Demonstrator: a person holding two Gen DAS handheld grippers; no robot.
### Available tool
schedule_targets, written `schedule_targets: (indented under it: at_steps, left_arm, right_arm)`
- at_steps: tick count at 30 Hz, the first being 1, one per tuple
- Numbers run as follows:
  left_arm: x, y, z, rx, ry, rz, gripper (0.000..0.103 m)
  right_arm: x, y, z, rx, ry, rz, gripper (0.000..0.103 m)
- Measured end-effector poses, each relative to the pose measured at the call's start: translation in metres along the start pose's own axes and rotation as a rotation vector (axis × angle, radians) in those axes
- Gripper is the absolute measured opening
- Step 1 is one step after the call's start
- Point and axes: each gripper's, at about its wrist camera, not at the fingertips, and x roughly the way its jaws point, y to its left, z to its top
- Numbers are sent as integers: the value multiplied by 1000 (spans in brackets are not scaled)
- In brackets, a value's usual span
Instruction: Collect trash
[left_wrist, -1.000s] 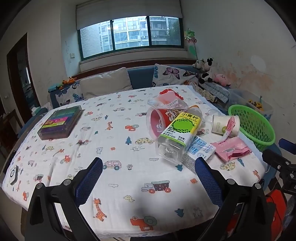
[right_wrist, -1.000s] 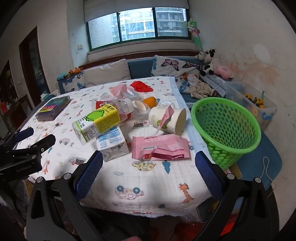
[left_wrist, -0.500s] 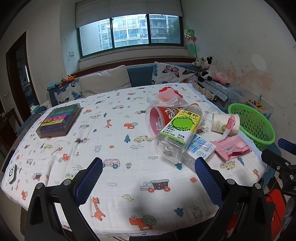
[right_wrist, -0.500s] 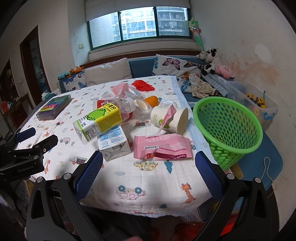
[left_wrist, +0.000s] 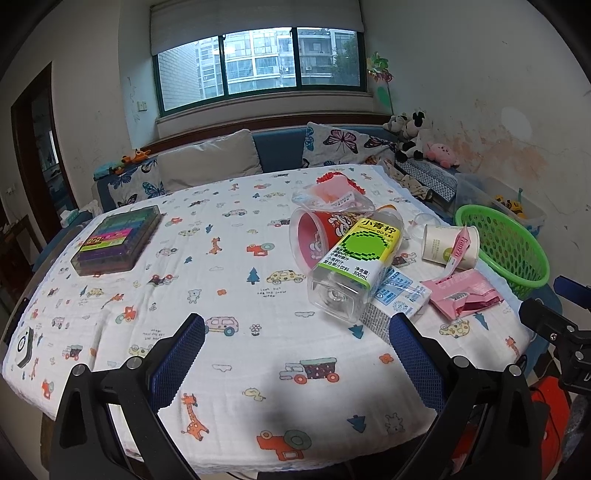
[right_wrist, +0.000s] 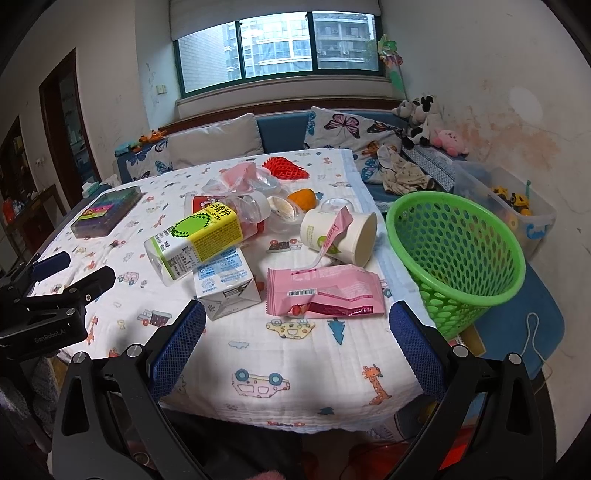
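Your right gripper (right_wrist: 295, 339) hangs over the near edge of the table (right_wrist: 258, 369), its blue ribbed pads spread wide with nothing between them. Your left gripper (left_wrist: 295, 354) is spread just as wide and empty, low over the near edge further left.

Just beyond the right gripper lies a flat, crinkled pink foil wrapper (right_wrist: 325, 293), and beside it a white and blue milk carton (right_wrist: 225, 288) on its side. A clear square plastic bottle (right_wrist: 195, 240) with a yellow-green label leans across the carton, and its neck end lies against a red plastic cup (left_wrist: 317, 236) tipped on its side. A white paper cup (right_wrist: 340, 234) lies on its side by the right edge with a pink peeled lid hanging from it. Behind these sit a crumpled clear bag (right_wrist: 240, 181), a red foam net (right_wrist: 284, 168) and an orange fruit (right_wrist: 304, 197). The green perforated plastic basket (right_wrist: 458, 258) stands off the right edge, tilted towards the table. A dark flat box (left_wrist: 118, 240) of coloured strips lies near the left edge.

Since the earlier frames both views have drawn slightly nearer to the trash; none of it has moved on the soft printed cloth.
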Motion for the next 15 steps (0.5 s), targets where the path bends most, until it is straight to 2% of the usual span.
schedule_targets:
  at_steps: [15]
  left_arm:
    - [5,-1,1,6,8,2,97]
  right_arm:
    - [7,-2,0,2,12,0,99]
